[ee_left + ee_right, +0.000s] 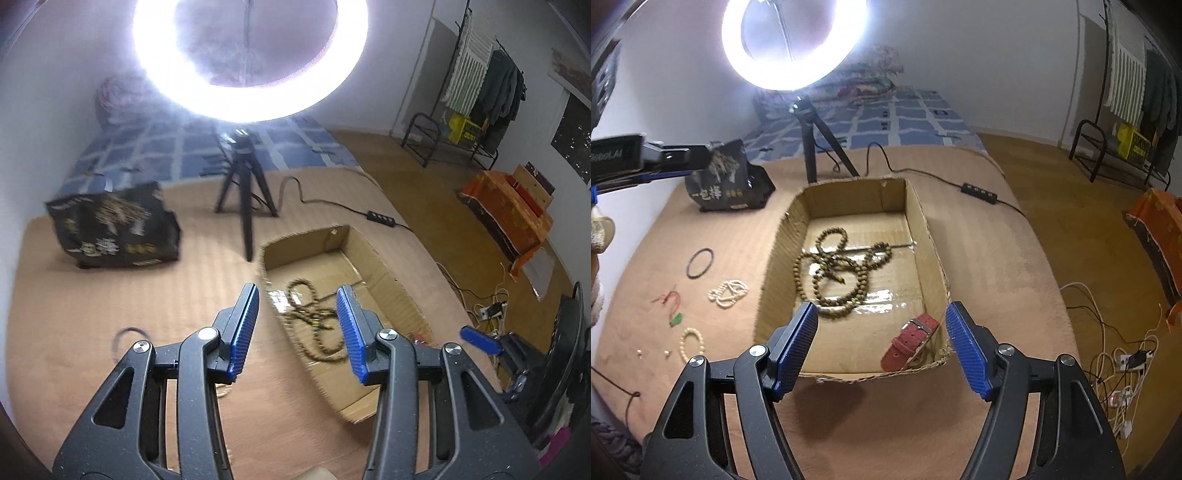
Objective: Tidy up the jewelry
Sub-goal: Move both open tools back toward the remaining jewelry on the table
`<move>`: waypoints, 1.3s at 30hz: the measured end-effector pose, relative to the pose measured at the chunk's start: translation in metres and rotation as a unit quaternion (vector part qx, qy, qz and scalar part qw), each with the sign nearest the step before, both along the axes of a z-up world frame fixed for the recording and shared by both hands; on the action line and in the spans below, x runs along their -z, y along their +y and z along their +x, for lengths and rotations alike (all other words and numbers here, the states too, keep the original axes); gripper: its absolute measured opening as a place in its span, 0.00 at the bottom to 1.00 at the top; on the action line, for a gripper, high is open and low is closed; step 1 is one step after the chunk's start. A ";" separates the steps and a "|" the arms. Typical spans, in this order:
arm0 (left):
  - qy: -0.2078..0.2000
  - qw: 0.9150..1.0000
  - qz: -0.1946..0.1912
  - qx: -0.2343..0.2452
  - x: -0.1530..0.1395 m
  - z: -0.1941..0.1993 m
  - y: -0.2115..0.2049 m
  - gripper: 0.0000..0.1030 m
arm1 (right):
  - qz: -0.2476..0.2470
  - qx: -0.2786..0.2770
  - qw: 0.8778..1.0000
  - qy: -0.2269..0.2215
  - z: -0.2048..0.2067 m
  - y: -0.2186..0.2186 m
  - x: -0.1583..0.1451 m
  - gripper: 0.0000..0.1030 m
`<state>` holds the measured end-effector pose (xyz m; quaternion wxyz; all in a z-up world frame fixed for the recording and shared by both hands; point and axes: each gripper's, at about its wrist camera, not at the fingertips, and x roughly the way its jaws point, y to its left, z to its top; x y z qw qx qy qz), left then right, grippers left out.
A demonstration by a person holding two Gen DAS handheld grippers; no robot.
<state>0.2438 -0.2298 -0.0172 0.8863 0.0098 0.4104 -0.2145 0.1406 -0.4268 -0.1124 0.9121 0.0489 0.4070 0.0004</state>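
Both the left gripper (299, 328) and right gripper (882, 347) hang wide open and empty near the cardboard box (925, 221), while the loose pearl necklace (728, 292) lies left of the right gripper, likely nearer the left.
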 end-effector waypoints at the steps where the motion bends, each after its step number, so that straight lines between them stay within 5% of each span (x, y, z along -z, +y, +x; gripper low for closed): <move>1: -0.006 1.000 0.001 -0.003 -0.005 -0.003 0.007 0.43 | 0.000 -0.001 1.000 -0.004 -0.002 0.002 -0.003 0.70; 9: -0.053 0.997 0.020 -0.047 -0.038 -0.037 0.087 0.43 | 0.003 -0.030 0.999 -0.018 -0.010 0.031 -0.021 0.70; 17: -0.060 0.993 0.030 -0.099 -0.039 -0.065 0.168 0.43 | -0.001 -0.066 0.998 -0.022 -0.011 0.072 -0.027 0.73; 31: 0.007 0.985 0.034 -0.168 0.026 -0.096 0.273 0.43 | 0.027 -0.102 0.994 0.009 0.005 0.132 -0.008 0.74; 39: 0.062 0.984 0.024 -0.166 0.068 -0.086 0.290 0.43 | 0.016 -0.162 0.986 0.042 0.009 0.180 0.020 0.74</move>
